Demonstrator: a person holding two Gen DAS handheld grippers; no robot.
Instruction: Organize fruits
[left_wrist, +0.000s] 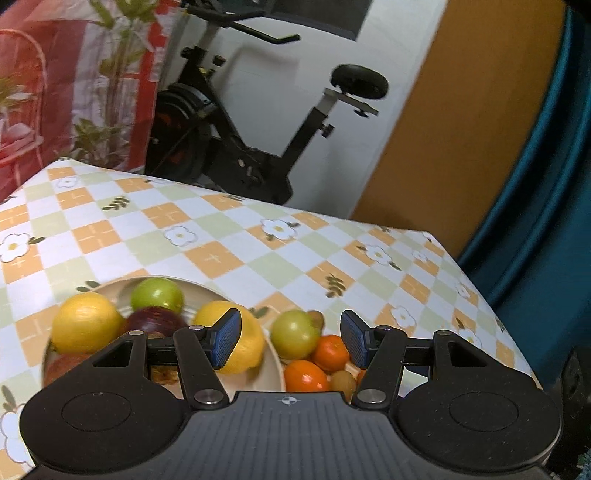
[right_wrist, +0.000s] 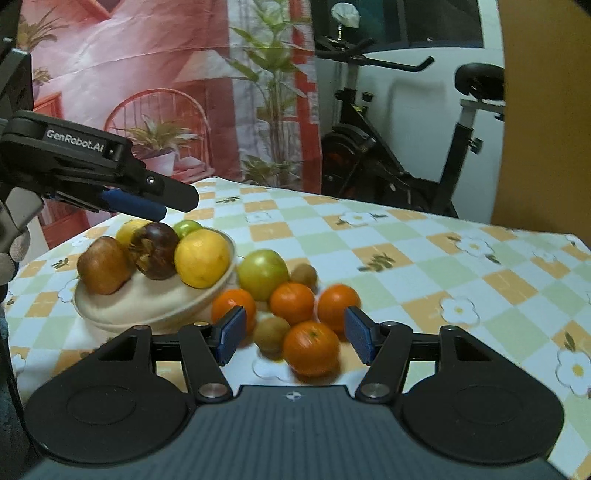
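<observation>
Left claw (right_wrist: 147, 206) parted and empty above plate (right_wrist: 155, 306), right claw (right_wrist: 291, 334) parted, empty, over oranges (right_wrist: 312, 347).

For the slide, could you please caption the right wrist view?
Open right gripper hovers over loose oranges beside a fruit-filled plate, left gripper above it.

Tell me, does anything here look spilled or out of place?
Nothing is spilled or damaged. The only untidy part: four oranges, a green apple and two kiwis lie loose on the tablecloth beside the filled cream bowl.
</observation>
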